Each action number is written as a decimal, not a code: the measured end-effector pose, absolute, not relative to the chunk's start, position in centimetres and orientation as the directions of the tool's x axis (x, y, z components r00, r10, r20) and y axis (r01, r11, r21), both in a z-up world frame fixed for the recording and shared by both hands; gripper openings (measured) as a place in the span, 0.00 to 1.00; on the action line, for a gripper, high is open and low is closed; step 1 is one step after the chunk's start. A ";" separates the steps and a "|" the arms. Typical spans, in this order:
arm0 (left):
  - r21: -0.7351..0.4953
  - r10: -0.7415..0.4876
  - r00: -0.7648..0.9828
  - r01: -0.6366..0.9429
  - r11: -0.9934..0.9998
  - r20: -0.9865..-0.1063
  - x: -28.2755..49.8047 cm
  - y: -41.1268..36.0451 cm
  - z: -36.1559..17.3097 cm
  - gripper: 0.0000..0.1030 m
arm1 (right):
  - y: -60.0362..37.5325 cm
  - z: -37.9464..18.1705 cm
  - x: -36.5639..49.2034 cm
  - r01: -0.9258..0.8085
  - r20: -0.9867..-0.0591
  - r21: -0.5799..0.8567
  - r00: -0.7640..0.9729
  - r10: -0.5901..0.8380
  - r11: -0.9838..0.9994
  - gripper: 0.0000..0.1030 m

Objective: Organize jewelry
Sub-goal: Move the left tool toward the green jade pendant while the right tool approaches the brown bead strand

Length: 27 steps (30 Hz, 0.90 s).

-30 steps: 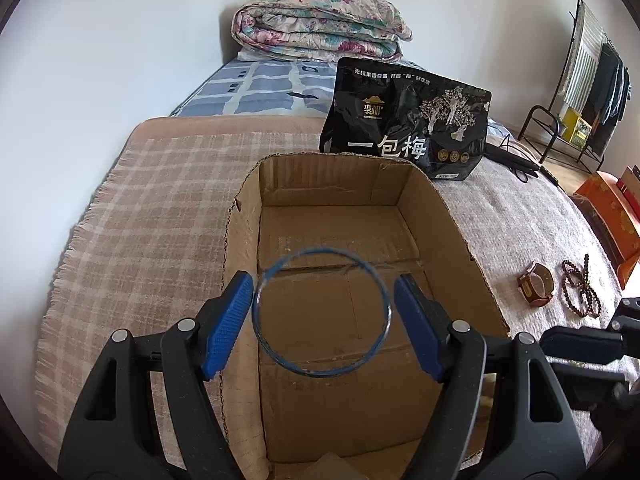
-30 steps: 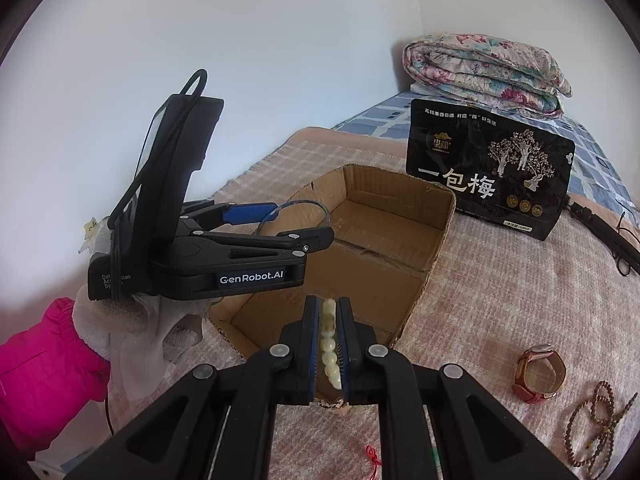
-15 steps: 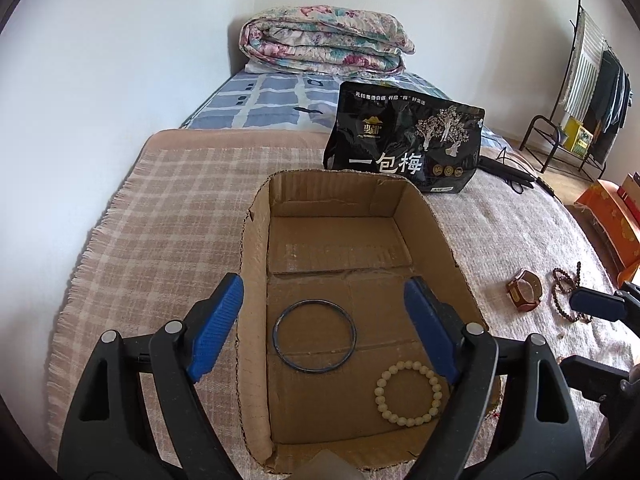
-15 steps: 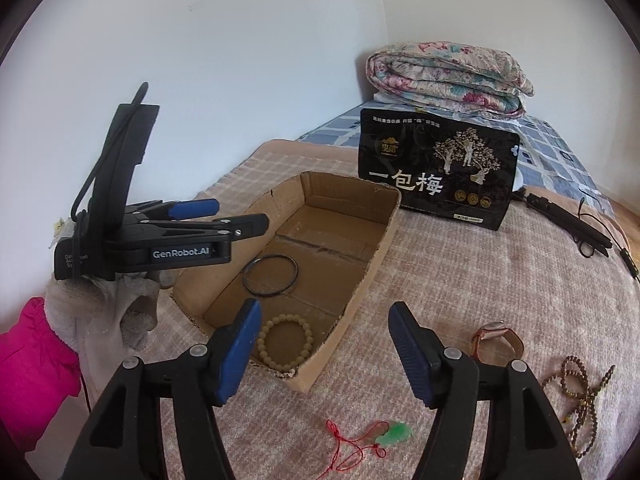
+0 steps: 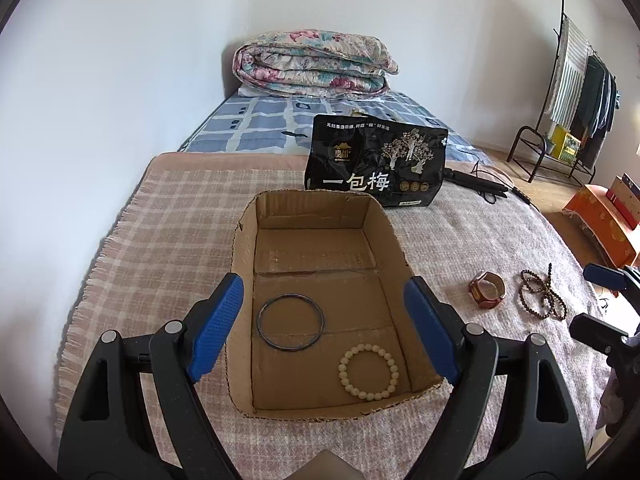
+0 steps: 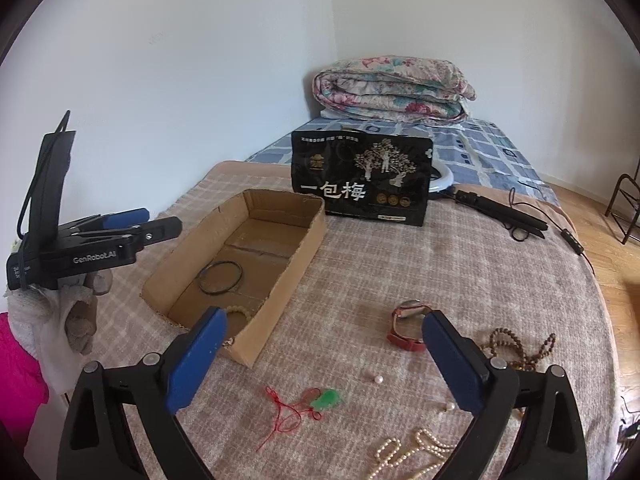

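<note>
An open cardboard box (image 5: pixel 244 264) (image 6: pixel 280 280) lies on the plaid blanket. Inside it lie a dark thin bangle (image 5: pixel 290 322) (image 6: pixel 221 277) and a cream bead bracelet (image 5: pixel 368 372) (image 6: pixel 239 312). My left gripper (image 5: pixel 324 328) is open and empty, held above the box's near end. My right gripper (image 6: pixel 320 364) is open and empty, to the right of the box. On the blanket lie a red watch (image 6: pixel 408 326) (image 5: pixel 487 290), a brown bead string (image 6: pixel 520 346) (image 5: pixel 543 297), a red cord with a green pendant (image 6: pixel 308 404), a pearl necklace (image 6: pixel 412 450) and loose pearls (image 6: pixel 378 379).
A black snack bag (image 5: pixel 376 166) (image 6: pixel 362 178) stands behind the box. A folded quilt (image 5: pixel 312 64) lies on the bed at the back. A black folded tripod with cable (image 6: pixel 500 210) lies at the right. A clothes rack (image 5: pixel 572 88) stands far right.
Both grippers opened and let go: the dark bangle and the cream bracelet dropped into the box. Both grippers have since pulled back, the right one moving rightward over the blanket.
</note>
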<state>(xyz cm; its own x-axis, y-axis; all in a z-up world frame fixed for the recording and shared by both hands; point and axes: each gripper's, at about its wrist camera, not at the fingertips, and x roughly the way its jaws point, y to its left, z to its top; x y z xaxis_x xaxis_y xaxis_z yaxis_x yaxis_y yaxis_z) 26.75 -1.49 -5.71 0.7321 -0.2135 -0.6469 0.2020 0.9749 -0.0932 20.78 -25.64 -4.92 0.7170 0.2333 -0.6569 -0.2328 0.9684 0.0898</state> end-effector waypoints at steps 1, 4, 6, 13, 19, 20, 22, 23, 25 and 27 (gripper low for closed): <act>-0.092 -0.216 0.734 0.207 0.974 -0.644 26.4 -1.6 -5.6 0.82 | -26.1 -4.8 20.5 -0.220 -0.654 0.086 0.723 0.222 0.972 1.00; -0.088 -0.228 0.737 0.224 0.970 -0.636 25.2 -2.1 -5.1 0.82 | -27.7 -4.7 19.7 -0.188 -0.655 0.082 0.730 0.195 0.979 1.00; -0.086 -0.239 0.738 0.240 0.967 -0.631 24.4 -2.7 -4.9 0.82 | -28.9 -4.7 19.2 -0.166 -0.659 0.078 0.732 0.176 0.983 1.00; -0.071 -0.275 0.738 0.296 0.953 -0.617 21.4 -5.0 -4.7 0.82 | -33.3 -5.0 17.6 -0.067 -0.670 0.040 0.739 0.077 0.997 1.00; -0.069 -0.308 0.715 0.343 0.937 -0.627 19.7 -7.1 -5.3 0.82 | -37.8 -5.5 16.3 0.042 -0.663 0.019 0.748 -0.019 0.999 1.00; -0.063 -0.311 0.712 0.352 0.934 -0.629 19.5 -7.5 -5.4 0.82 | -38.4 -5.6 16.1 0.057 -0.661 0.015 0.750 -0.033 0.998 1.00; -0.055 -0.320 0.704 0.372 0.927 -0.634 19.0 -8.4 -5.6 0.82 | -39.9 -5.8 15.7 0.087 -0.659 0.009 0.749 -0.060 0.996 1.00; -0.051 -0.325 0.699 0.383 0.922 -0.636 18.8 -8.8 -5.7 0.82 | -40.5 -5.9 15.5 0.099 -0.661 0.005 0.747 -0.070 0.995 1.00; -0.041 -0.335 0.689 0.406 0.913 -0.643 18.4 -9.8 -6.0 0.82 | -41.8 -6.2 15.3 0.122 -0.665 -0.001 0.741 -0.091 0.993 1.00; -0.028 -0.340 0.681 0.425 0.905 -0.648 17.9 -10.7 -6.4 0.82 | -43.0 -6.4 15.1 0.138 -0.670 -0.001 0.735 -0.103 0.990 1.00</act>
